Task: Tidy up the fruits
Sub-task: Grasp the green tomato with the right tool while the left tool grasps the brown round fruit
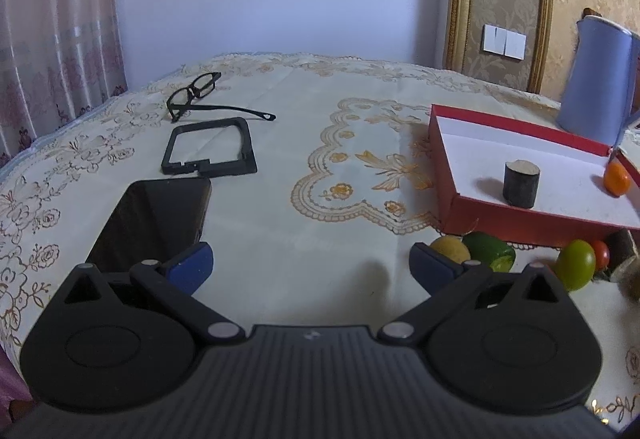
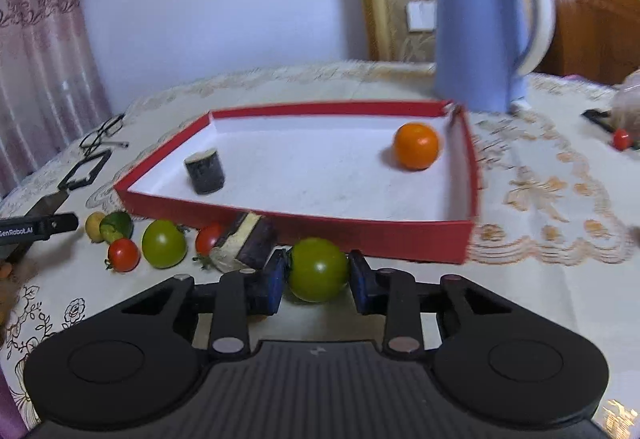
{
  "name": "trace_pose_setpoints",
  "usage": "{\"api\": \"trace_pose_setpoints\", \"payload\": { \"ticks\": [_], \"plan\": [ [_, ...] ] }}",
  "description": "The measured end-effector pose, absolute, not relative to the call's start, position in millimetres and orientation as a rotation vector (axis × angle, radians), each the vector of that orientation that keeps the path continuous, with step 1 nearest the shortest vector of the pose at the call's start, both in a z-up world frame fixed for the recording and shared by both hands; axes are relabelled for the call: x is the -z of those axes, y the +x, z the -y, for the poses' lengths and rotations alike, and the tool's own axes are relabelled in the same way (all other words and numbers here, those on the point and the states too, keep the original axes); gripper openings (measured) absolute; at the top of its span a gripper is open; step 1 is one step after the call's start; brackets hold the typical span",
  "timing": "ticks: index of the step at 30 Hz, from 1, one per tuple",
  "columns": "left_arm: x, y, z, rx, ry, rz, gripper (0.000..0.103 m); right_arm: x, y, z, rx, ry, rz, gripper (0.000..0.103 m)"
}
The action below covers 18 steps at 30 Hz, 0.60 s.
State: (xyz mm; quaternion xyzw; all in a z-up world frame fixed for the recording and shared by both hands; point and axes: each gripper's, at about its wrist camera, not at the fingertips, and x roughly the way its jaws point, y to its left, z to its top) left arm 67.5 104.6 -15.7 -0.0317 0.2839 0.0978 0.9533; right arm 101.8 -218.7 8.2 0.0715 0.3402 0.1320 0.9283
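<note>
1. Right gripper [image 2: 318, 275] is clamped around the green tomato [image 2: 318, 269], bottom centre of frame, just in front of the red box [image 2: 360, 231].
2. The tomato looks light, smooth and squashable: hold across its widest part, gently.
3. Left gripper [image 1: 310, 265] hangs wide open and empty.

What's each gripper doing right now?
Left gripper: open, nothing between its fingers.
Right gripper: shut on the round green tomato, in front of the red box.

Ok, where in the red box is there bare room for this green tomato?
The middle of the red box, between the dark cylinder and the orange fruit, is bare. Outside its front wall, fruit crowds the left.
</note>
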Motion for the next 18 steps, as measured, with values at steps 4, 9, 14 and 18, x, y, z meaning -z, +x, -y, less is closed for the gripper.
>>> {"api": "trace_pose_setpoints", "payload": {
  "ticks": [4, 9, 14, 18],
  "plan": [
    [19, 65, -109, -0.175, -0.047, -0.598, 0.103, -14, 78, 234, -0.257, 0.211, -0.643, 0.032],
    [14, 56, -98, -0.116, 0.003, -0.554, 0.103, -13, 67, 238, -0.272, 0.256, -0.627, 0.032],
    [10, 48, -71, -0.02, 0.121, -0.492, 0.103, -12, 66, 228, -0.29, 0.245, -0.626, 0.032],
    [13, 55, -54, -0.047, 0.245, -0.483, 0.099, -11, 62, 224, -0.291, 0.242, -0.626, 0.032]
  ]
}}
